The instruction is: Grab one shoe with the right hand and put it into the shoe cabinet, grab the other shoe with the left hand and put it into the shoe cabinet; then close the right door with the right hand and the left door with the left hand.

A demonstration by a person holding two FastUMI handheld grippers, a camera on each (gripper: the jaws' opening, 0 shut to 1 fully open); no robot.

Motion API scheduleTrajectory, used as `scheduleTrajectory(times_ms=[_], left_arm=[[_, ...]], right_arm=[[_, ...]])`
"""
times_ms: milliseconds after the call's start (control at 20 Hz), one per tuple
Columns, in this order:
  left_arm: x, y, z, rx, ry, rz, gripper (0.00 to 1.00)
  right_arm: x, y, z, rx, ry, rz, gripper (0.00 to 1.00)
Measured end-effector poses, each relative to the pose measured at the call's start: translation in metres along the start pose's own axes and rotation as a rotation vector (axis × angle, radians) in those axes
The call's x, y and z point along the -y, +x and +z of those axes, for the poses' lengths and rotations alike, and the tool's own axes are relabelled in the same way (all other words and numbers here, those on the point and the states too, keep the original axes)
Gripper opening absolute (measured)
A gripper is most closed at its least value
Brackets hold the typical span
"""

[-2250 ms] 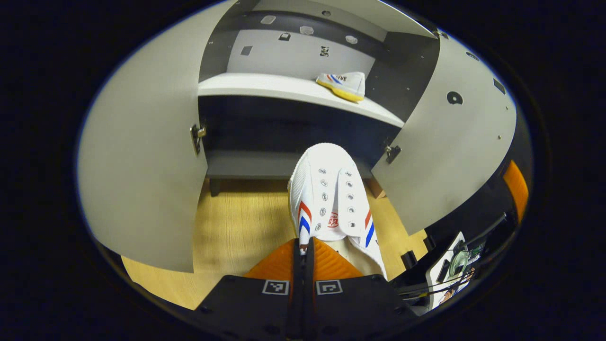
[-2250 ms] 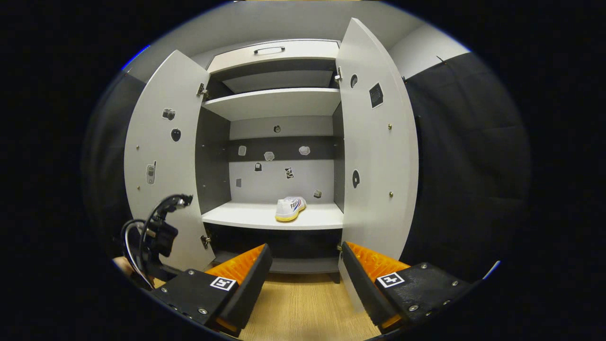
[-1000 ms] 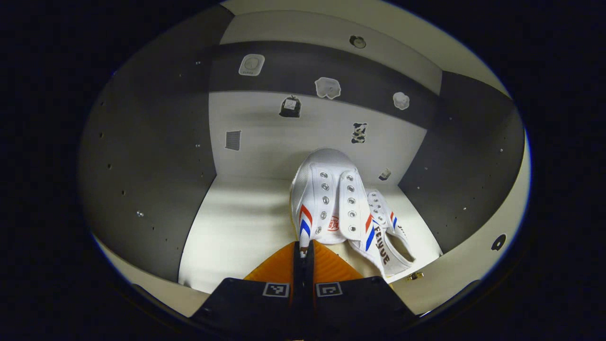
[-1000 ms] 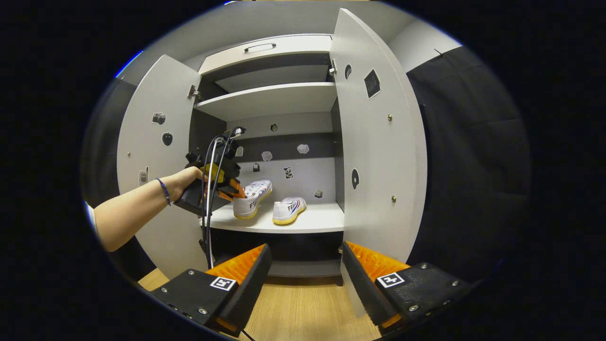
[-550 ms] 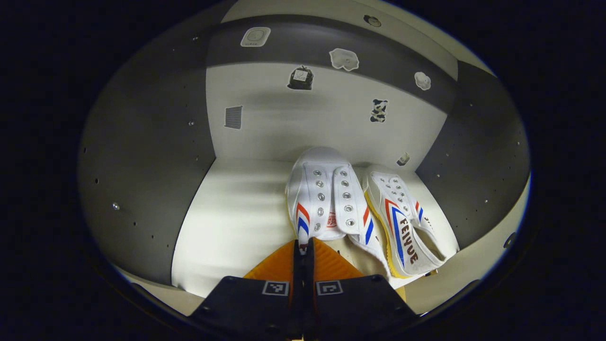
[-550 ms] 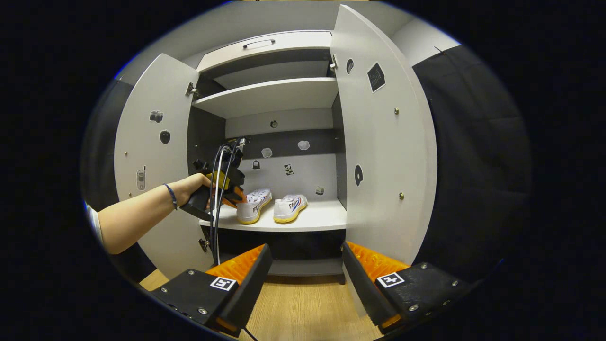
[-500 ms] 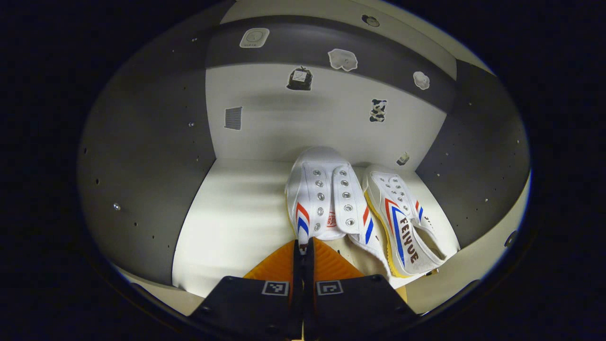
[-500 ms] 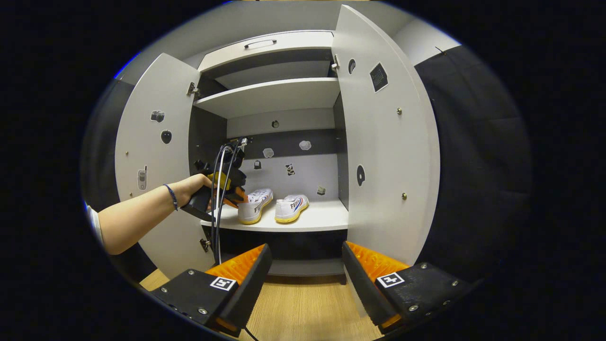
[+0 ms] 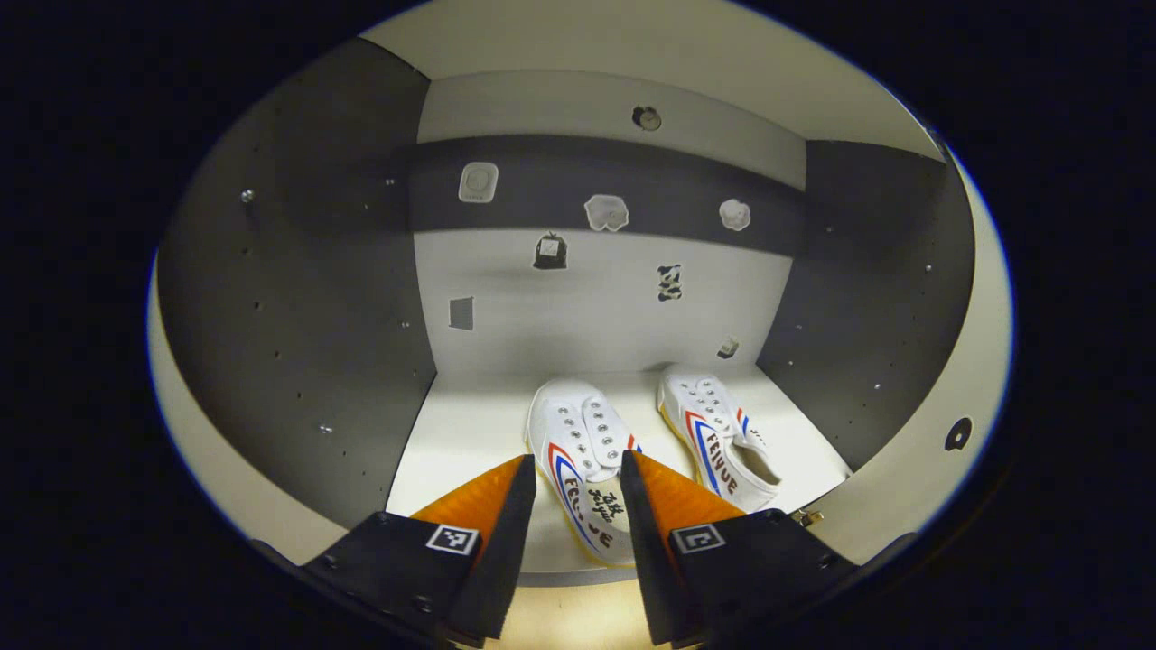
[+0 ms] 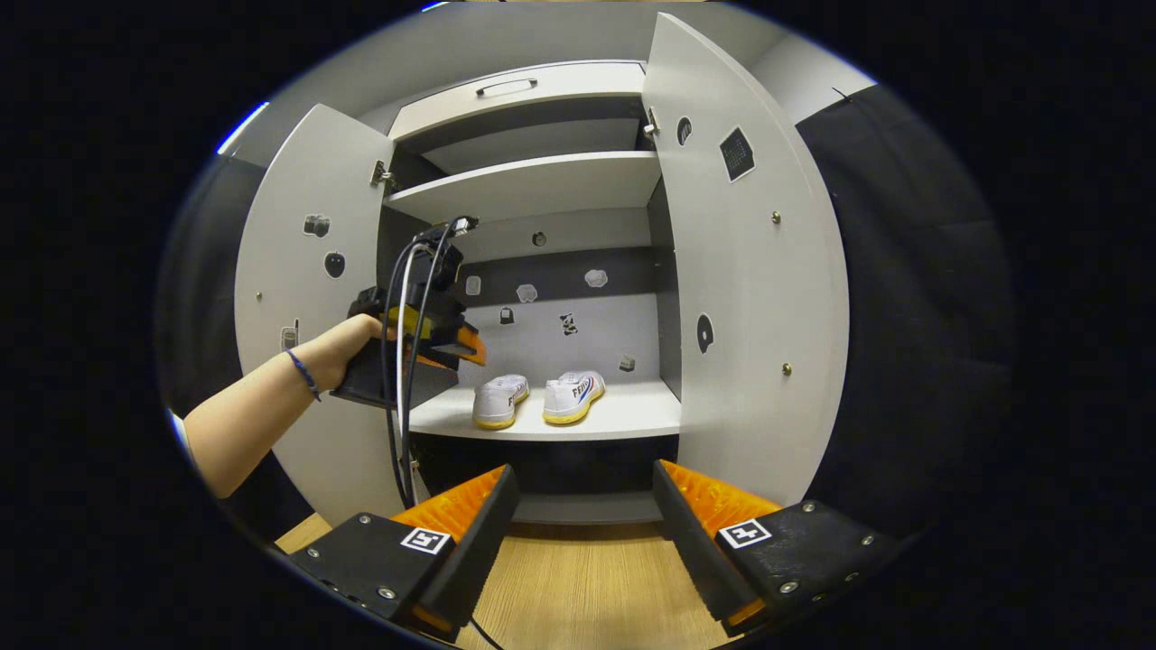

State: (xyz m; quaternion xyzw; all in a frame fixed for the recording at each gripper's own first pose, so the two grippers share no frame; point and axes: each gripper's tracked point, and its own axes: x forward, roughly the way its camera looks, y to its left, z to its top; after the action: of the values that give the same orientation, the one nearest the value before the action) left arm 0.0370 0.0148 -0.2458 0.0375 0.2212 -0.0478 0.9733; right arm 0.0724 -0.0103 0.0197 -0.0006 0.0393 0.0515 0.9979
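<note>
Left hand-held gripper [image 9: 578, 492] hung with fingers apart, one shoe [image 9: 582, 465] just ahead on the shelf [image 9: 461, 442], its mate [image 9: 718, 438] probably touching; right hand-held gripper [image 10: 578, 506] gaped too.

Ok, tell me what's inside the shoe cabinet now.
Two white shoes sit side by side on the middle shelf of the shoe cabinet. The upper shelf's top and the dark bottom compartment can't be seen into.

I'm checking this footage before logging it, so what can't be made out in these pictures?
- Left shoe's heel, left gripper view: hidden behind the left gripper's fingers.
- Stickers on the cabinet's back wall, right gripper view: too small to identify.
- Bottom compartment, right gripper view: too dark, partly behind the right gripper.
- Left gripper's fingertips, right gripper view: too small.
</note>
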Motion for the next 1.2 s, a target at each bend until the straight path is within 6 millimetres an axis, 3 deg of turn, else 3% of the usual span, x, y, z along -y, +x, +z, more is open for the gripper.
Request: scheduleTrajectory(times_ms=[50, 200, 250, 400, 550, 700, 900, 1200], left_arm=[[0.003, -0.017, 0.009, 0.041, 0.009, -0.008, 0.71], [0.013, -0.075, 0.035, 0.167, 0.038, -0.021, 0.78], [0.015, -0.097, 0.041, 0.205, 0.052, -0.023, 0.87], [0.021, -0.155, 0.045, 0.294, 0.063, -0.031, 0.89], [0.017, -0.207, 0.038, 0.354, 0.078, -0.017, 0.99], [0.012, -0.241, 0.018, 0.389, 0.082, -0.002, 0.99], [0.010, -0.269, -0.010, 0.426, 0.076, -0.023, 0.99], [-0.003, -0.299, -0.060, 0.436, 0.078, 0.030, 0.99]], right_arm=[[0.001, -0.003, 0.002, 0.005, -0.002, -0.003, 0.92], [0.002, -0.011, 0.007, 0.018, 0.000, -0.005, 0.93], [0.004, -0.015, 0.009, 0.021, -0.002, -0.006, 0.92], [0.012, -0.031, 0.013, 0.032, -0.015, -0.018, 0.92], [0.026, -0.042, 0.014, 0.033, -0.023, -0.038, 0.92], [0.050, -0.049, 0.014, 0.031, -0.038, -0.078, 0.92], [0.089, -0.058, 0.006, 0.023, -0.045, -0.132, 0.92], [0.169, -0.065, 0.002, 0.021, -0.014, -0.271, 0.93]])
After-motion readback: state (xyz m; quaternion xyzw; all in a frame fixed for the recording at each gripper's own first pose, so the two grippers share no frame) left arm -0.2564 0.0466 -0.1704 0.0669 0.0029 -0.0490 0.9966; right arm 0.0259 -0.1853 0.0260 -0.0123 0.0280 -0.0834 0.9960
